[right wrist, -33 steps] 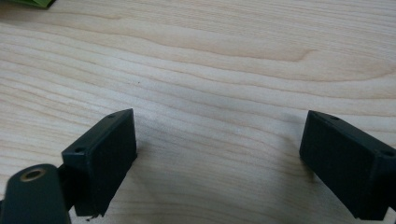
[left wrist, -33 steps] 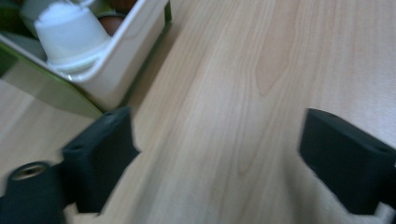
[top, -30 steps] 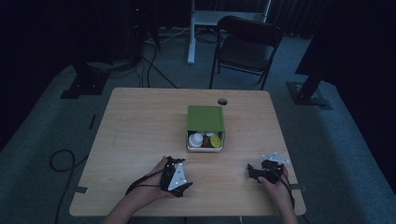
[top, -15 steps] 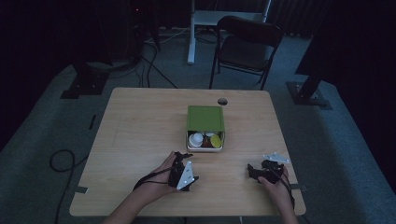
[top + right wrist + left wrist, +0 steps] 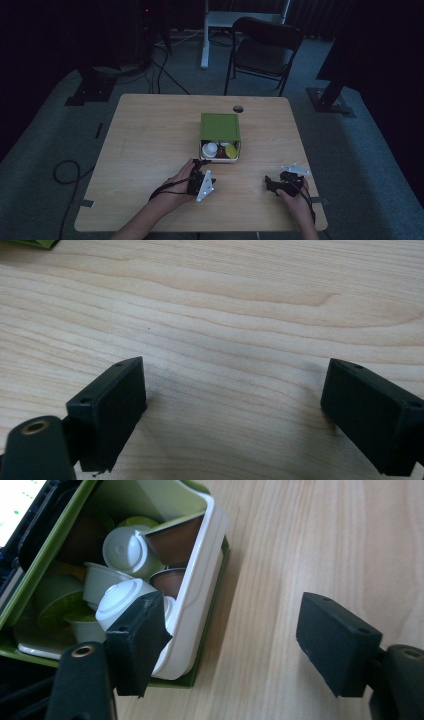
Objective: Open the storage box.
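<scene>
We're in a dim lab or recording studio — not a home. A bare wooden worktop (image 5: 150, 150) sits alone on grey carpet (image 5: 360, 165), w/ black curtains round the back. Cables (image 5: 65, 172) trail over the floor, and dark stand bases (image 5: 90, 90) flank the worktop — prob. camera or light rigs. A folding chair (image 5: 262, 50) and a white desk frame (image 5: 240, 20) stand behind.

No legible text, label, brand, number or sign appears on the green box (image 5: 220, 127), the capsules (image 5: 125, 550) inside it (their lids are plain), or the table (image 5: 150, 145). The bright strip at the left claw view's upper-left corner is unreadable.
</scene>
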Demonstrator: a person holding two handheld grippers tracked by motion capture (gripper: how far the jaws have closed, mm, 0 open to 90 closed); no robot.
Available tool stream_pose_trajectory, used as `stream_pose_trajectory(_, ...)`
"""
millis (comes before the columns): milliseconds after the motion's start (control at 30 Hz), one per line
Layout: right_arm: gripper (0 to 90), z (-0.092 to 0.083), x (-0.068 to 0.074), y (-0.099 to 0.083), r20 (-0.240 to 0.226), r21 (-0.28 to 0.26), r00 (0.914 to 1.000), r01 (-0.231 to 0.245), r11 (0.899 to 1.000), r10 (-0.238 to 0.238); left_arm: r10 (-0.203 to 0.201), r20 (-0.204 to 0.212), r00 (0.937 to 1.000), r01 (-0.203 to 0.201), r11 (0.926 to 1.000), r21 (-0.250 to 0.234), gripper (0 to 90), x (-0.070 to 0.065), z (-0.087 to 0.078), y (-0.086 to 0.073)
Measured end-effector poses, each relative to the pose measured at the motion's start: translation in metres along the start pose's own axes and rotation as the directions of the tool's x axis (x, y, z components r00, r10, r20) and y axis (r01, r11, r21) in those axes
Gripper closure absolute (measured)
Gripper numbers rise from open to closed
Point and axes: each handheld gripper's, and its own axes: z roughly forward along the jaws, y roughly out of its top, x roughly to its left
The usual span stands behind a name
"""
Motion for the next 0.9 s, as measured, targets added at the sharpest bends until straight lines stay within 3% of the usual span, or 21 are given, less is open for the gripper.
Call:
stream_pose_trajectory(133,10.4,0.000,0.000,0.000,0.000,0.000,1.0000,0.000,1.000,0.000,0.057,-0.027,0.9980,-0.055,0.9978,0.038,32.5,0.001,0.006,0.001)
stream_pose_trajectory(367,10.4,0.000,0.000,0.000,0.000,0.000,1.0000,0.000,1.000,0.000,0.107,-0.044,0.9933,-0.104,0.9916,0.078,39.4,0.001,0.013,0.002)
stream_pose_trajectory(400,10.4,0.000,0.000,0.000,0.000,0.001,1.0000,0.000,1.000,0.000,0.135,-0.058,0.9892,-0.130,0.9885,0.078,39.6,0.001,0.015,0.002)
stream_pose_trajectory(700,10.4,0.000,0.000,0.000,0.000,0.000,1.0000,0.000,1.000,0.000,0.231,-0.091,0.9686,-0.221,0.9689,0.111,45.6,0.000,0.026,-0.002)
stream_pose_trajectory(833,10.4,0.000,0.000,0.000,0.000,0.000,1.0000,0.000,1.000,0.000,0.253,-0.103,0.9620,-0.238,0.9619,0.134,45.6,0.000,0.030,-0.003)
stream_pose_trajectory(900,10.4,0.000,0.000,0.000,0.000,0.000,1.0000,0.000,1.000,0.000,0.250,-0.113,0.9616,-0.235,0.9631,0.131,48.0,-0.001,0.031,-0.003)
